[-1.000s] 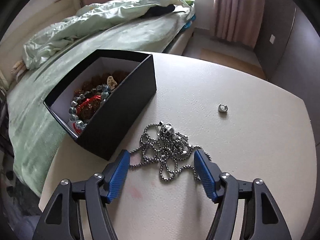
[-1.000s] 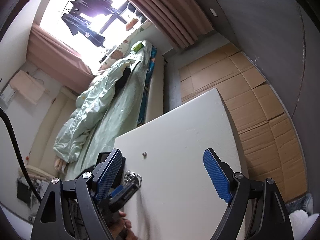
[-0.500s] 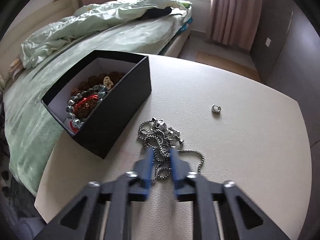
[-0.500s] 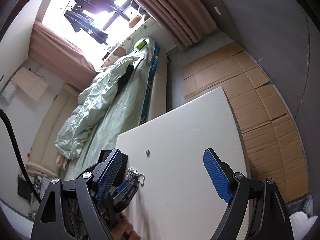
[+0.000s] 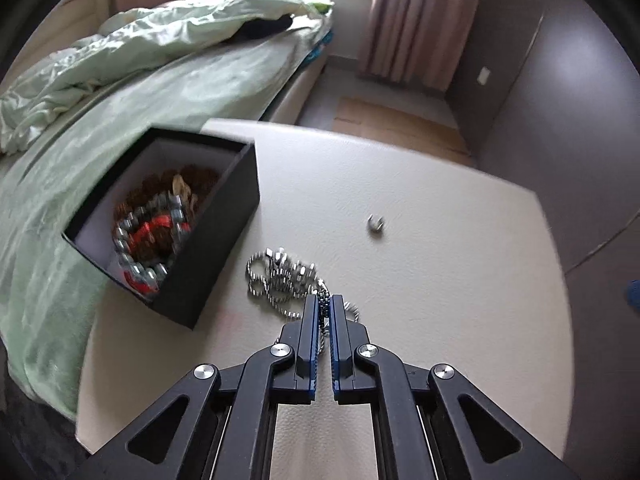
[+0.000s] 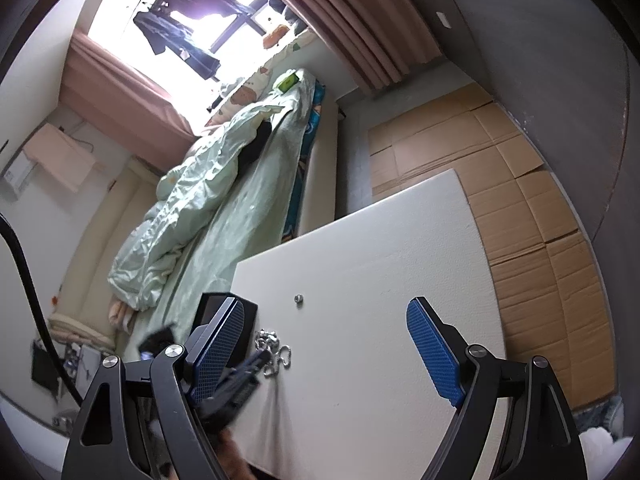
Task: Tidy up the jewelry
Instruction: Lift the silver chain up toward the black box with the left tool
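A silver chain necklace point(image 5: 280, 280) lies in a heap on the white table point(image 5: 440, 280), just right of a black open box point(image 5: 224, 248) that holds several bead bracelets point(image 5: 156, 228). My left gripper point(image 5: 324, 304) is shut on the near end of the chain. A small silver ring point(image 5: 375, 224) lies alone further right. In the right wrist view my right gripper point(image 6: 328, 344) is open and empty above the table; the chain point(image 6: 272, 350), the ring point(image 6: 298, 299) and the box point(image 6: 212, 308) show past its left finger.
A bed with a green quilt point(image 5: 120, 80) runs along the table's left and far side. Pink curtains point(image 5: 412, 20) hang at the back. Flattened cardboard point(image 6: 520, 200) covers the floor right of the table. The table's near edge is close below my left gripper.
My left gripper went from open around the chain to shut on its near end, then drew back and up a little. The right gripper stayed open and shifted only slightly.
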`<state>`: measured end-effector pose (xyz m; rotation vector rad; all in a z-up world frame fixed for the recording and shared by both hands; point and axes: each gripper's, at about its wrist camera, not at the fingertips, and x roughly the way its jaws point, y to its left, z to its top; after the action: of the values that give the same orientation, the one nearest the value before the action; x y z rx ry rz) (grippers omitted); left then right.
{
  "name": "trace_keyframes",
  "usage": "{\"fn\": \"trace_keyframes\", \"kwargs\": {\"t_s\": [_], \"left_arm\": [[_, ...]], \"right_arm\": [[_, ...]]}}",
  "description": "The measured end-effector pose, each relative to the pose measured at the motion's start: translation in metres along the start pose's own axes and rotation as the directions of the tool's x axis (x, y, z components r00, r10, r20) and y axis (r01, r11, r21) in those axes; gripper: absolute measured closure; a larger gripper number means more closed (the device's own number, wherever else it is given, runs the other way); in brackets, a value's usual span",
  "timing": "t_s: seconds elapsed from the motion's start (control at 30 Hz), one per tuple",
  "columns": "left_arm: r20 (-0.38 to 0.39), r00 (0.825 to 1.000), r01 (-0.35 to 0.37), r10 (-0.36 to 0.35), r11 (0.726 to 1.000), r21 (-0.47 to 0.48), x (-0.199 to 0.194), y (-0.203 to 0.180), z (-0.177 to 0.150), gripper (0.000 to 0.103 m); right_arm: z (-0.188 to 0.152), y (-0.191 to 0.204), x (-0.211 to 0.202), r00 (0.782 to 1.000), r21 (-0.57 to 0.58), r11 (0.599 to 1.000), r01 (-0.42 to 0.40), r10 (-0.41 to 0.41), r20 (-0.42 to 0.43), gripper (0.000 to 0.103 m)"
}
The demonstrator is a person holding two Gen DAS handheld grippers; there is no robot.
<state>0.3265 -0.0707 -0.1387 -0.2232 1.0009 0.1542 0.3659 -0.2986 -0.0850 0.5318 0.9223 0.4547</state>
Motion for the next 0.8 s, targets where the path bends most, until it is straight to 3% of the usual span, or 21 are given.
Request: {"fn": "trace_keyframes", "kwargs": {"t_s": [0.4, 0.8], "left_arm": [[0.071, 0.992, 0.104, -0.108, 0.993, 0.062, -0.058, 0.009, 0.035, 0.099], [0.176, 0.968, 0.165, -0.179, 0.982, 0.091, -0.115, 0.030, 0.077, 0.099]], "right_arm": [[-0.007, 0.021, 0.031, 0.997, -0.058, 0.998, 0.000, -0.004, -0.073, 0.019], [-0.016, 0.043, 0.075, 0.986, -0.158, 0.987, 0.032, -0.057, -0.159, 0.019]]}}
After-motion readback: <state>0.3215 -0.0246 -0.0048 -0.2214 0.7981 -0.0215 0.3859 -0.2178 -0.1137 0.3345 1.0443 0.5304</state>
